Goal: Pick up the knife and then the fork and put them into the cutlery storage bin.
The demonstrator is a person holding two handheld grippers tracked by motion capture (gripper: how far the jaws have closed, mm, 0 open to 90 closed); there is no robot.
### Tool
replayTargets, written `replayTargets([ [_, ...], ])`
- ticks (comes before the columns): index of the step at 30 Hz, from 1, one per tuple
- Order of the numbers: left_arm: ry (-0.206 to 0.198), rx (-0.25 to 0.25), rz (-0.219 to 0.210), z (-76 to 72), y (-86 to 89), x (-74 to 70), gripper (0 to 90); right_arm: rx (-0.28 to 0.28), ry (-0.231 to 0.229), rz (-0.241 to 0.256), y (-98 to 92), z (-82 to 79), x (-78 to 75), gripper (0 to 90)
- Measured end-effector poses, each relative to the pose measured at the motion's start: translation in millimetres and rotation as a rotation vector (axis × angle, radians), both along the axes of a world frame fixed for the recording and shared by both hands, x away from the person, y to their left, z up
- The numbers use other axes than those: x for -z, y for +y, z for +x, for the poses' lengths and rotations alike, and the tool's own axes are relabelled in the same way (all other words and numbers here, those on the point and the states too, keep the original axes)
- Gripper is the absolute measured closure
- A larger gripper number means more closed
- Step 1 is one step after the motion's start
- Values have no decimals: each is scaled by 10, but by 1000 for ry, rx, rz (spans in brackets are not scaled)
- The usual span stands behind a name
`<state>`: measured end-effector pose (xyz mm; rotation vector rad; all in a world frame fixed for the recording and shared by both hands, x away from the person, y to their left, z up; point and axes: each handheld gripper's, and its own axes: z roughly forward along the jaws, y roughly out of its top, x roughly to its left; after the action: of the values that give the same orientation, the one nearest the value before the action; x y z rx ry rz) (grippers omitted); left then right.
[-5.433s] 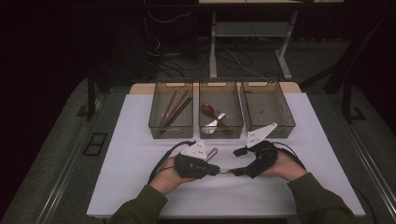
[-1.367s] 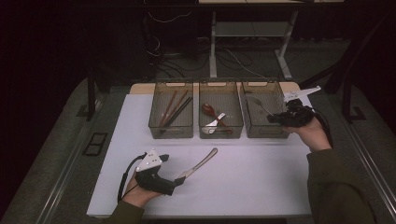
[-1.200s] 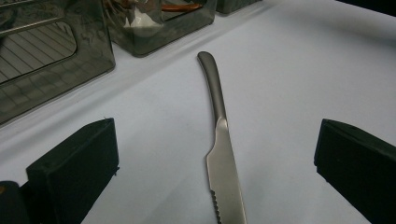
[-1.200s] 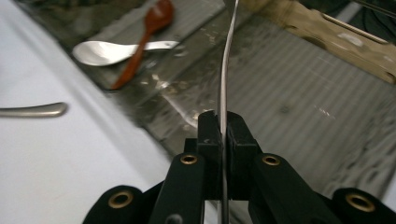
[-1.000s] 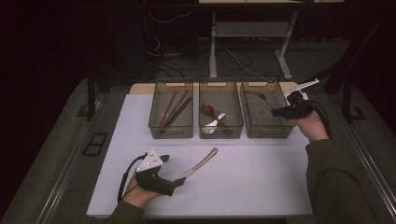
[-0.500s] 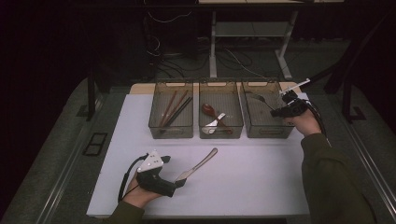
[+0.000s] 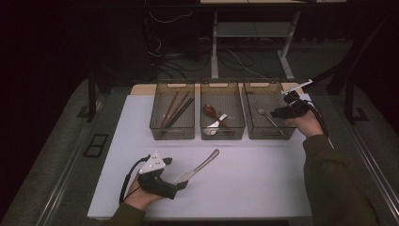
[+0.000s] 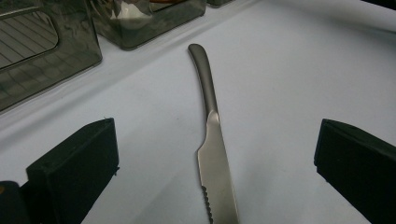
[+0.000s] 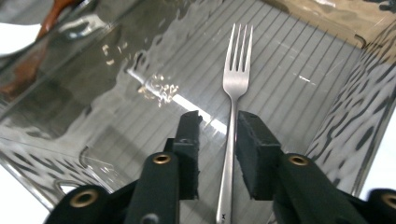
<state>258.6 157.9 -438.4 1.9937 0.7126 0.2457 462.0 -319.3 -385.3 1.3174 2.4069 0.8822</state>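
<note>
A steel table knife lies on the white table, handle pointing away toward the bins. My left gripper rests at the blade end, open wide; in the left gripper view the knife lies between the two spread jaws of the gripper, untouched. My right gripper hovers at the right bin. In the right gripper view its jaws stand a little apart over a steel fork, which lies flat on the ribbed bin floor with its tines pointing away.
Three smoky plastic bins stand in a row at the table's far side. The left bin holds dark chopsticks. The middle bin holds a brown spoon and a white spoon. Desk legs and cables lie beyond.
Five seconds ago both grippers were together at the front centre. Over the last second the right gripper shifted slightly left at the right bin. The left gripper and the knife stayed put.
</note>
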Motion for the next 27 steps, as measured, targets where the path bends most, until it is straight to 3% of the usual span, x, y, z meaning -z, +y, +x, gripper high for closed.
replayTargets([
  [10, 1, -5, -4, 0, 3, 0, 0, 27, -62, 151, -66, -158, -177, 376],
  [15, 1, -8, -3, 1, 3, -1, 0, -7, -100, 195, -50, -349, -230, 323],
  [21, 7, -10, -2, 4, 3, 2, 0, -56, -168, 192, 40, -658, -286, 270],
  [27, 7, -11, -2, 3, 3, 0, 0, -93, -185, 228, 125, -923, -264, 216],
])
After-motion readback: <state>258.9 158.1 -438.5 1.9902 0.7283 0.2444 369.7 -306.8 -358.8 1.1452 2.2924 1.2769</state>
